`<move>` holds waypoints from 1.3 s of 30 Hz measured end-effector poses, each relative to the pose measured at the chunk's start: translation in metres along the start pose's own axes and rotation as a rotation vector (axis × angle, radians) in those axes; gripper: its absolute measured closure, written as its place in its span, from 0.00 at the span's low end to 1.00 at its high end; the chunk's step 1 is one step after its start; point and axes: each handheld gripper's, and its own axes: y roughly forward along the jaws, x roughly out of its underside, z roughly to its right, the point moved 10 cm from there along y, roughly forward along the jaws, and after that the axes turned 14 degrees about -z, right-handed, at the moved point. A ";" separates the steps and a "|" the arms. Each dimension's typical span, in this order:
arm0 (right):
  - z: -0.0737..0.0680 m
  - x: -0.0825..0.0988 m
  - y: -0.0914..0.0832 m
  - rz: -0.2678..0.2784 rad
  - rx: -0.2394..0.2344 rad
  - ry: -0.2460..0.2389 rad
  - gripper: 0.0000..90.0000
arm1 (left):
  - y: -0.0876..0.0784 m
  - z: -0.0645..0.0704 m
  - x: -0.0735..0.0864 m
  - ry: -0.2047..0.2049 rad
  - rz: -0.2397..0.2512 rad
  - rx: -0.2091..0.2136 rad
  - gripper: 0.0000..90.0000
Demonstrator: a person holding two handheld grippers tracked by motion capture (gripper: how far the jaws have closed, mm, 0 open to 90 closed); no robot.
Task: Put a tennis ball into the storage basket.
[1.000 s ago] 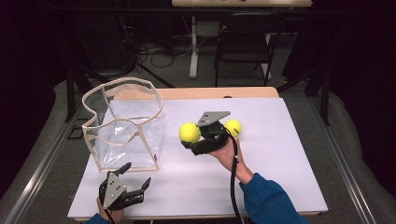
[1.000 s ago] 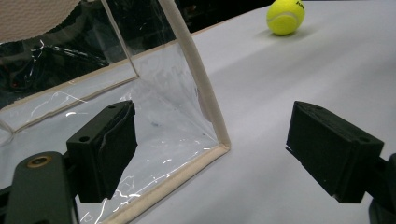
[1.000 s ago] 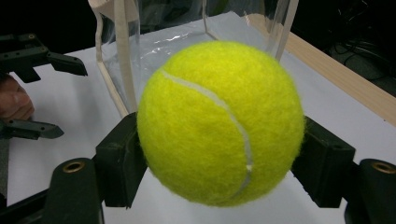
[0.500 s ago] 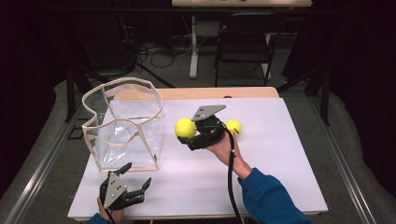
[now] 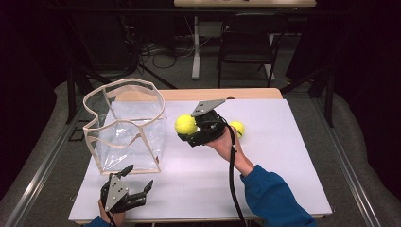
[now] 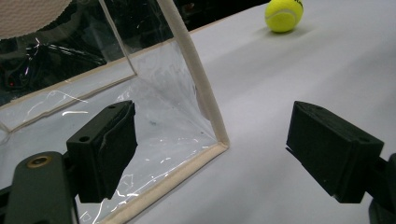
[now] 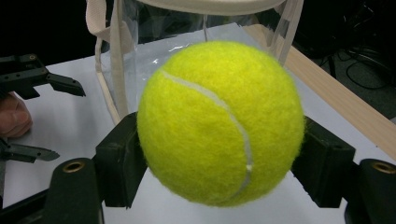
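My right gripper [image 5: 187, 130] is shut on a yellow tennis ball [image 5: 185, 125] and holds it above the white table, just right of a clear bag with beige trim [image 5: 125, 125]. In the right gripper view the ball [image 7: 219, 112] sits between both pads, with the bag [image 7: 116, 56] behind it. A second tennis ball [image 5: 237, 128] lies on the table behind that hand. My left gripper [image 5: 138, 178] rests open near the front edge, just below the bag. Its view shows the bag's bottom corner [image 6: 196, 88] between the open jaws and the loose ball [image 6: 283, 15] far off.
The white sheet [image 5: 283, 156] covers the table, with a wooden strip [image 5: 227, 93] along the far edge. A chair [image 5: 246, 47] and cables stand on the floor beyond. The right gripper's cable [image 5: 231, 179] trails toward the blue sleeve.
My right gripper has risen and drifted left toward the bag with the ball still in its jaws. The left gripper has stayed where it was.
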 end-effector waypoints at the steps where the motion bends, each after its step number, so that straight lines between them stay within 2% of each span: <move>1: 0.001 -0.001 0.000 0.004 -0.001 0.004 0.29 | 0.000 0.000 0.000 0.001 0.002 0.000 0.18; 18: 0.007 -0.021 0.001 -0.023 0.017 -0.012 0.29 | -0.001 -0.002 -0.001 0.000 0.003 -0.003 0.18; 39: 0.018 -0.044 -0.009 -0.010 0.022 -0.005 0.29 | -0.001 -0.001 0.000 0.002 0.001 0.000 0.18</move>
